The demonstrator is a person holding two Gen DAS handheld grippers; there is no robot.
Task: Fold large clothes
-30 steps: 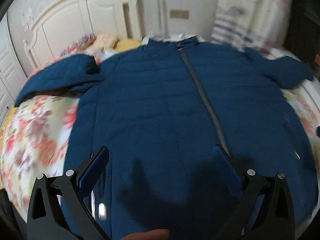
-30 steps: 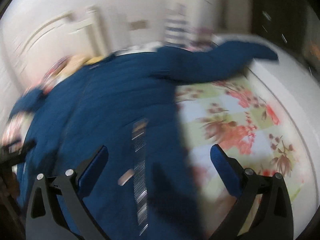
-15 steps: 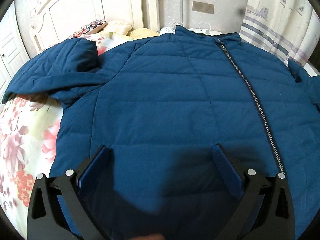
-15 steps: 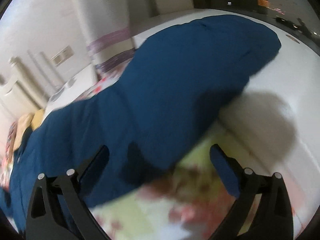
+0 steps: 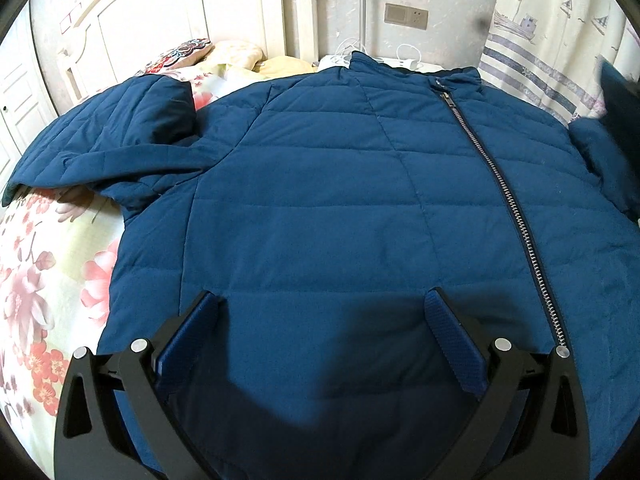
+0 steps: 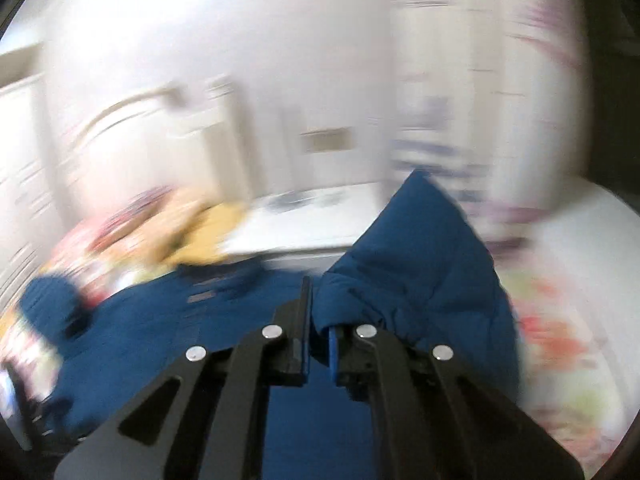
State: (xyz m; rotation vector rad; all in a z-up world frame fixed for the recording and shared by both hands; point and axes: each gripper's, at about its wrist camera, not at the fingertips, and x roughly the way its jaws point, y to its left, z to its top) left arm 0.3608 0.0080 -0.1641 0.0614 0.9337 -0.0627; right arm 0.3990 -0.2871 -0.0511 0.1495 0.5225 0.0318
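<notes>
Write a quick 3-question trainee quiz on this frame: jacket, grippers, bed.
1. True or false: the left gripper is clamped on the jacket.
2. What does the right gripper hold? A) a pillow B) the jacket's sleeve C) nothing
3. Fill in: the zipper is done up to the ____.

Key: 1. False; it is open over the jacket's lower part. 2. B; shut on the sleeve. 3. Collar.

left tool [image 5: 322, 312] agape, right tool [image 6: 320, 312] clamped tight
</notes>
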